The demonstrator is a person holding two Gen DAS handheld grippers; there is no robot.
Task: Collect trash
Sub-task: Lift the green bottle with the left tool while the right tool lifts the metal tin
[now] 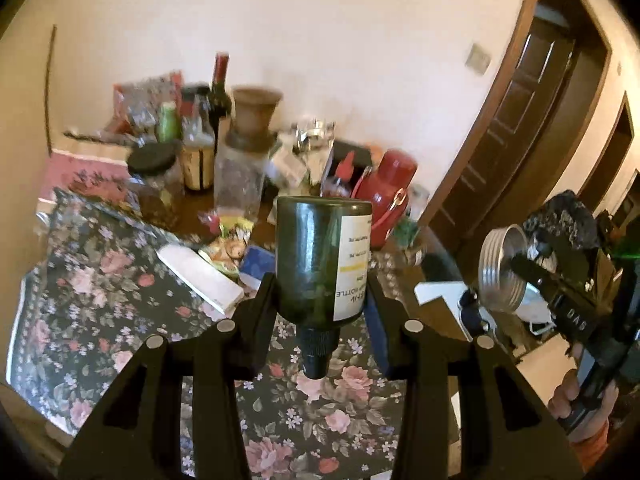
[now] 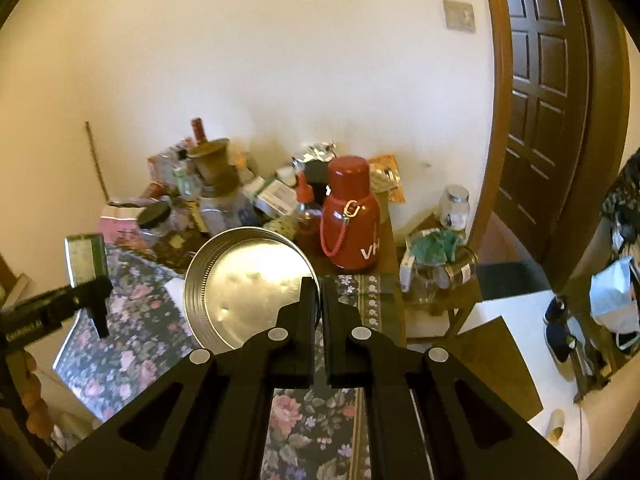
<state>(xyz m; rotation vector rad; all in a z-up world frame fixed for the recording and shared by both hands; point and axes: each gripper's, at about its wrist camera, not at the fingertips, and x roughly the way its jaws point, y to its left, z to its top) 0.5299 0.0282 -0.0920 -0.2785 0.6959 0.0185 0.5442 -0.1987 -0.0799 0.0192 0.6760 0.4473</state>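
Observation:
My left gripper (image 1: 322,280) is shut on a dark green glass bottle (image 1: 316,256) with a white label, held upside down with its black cap pointing toward me, above the floral tablecloth (image 1: 100,280). The bottle also shows in the right wrist view (image 2: 86,260) at the left. My right gripper (image 2: 320,292) is shut on the rim of a round silver metal lid (image 2: 248,284), held above the table. The lid also shows in the left wrist view (image 1: 502,270) at the right.
The table's back holds clutter: a red flask (image 2: 350,216), a wine bottle (image 1: 220,92), glass jars (image 1: 240,176), a clay pot (image 1: 254,114), snack wrappers (image 1: 228,240) and a white box (image 1: 200,276). A side stool carries jars (image 2: 440,264). A dark door (image 2: 540,100) stands at the right.

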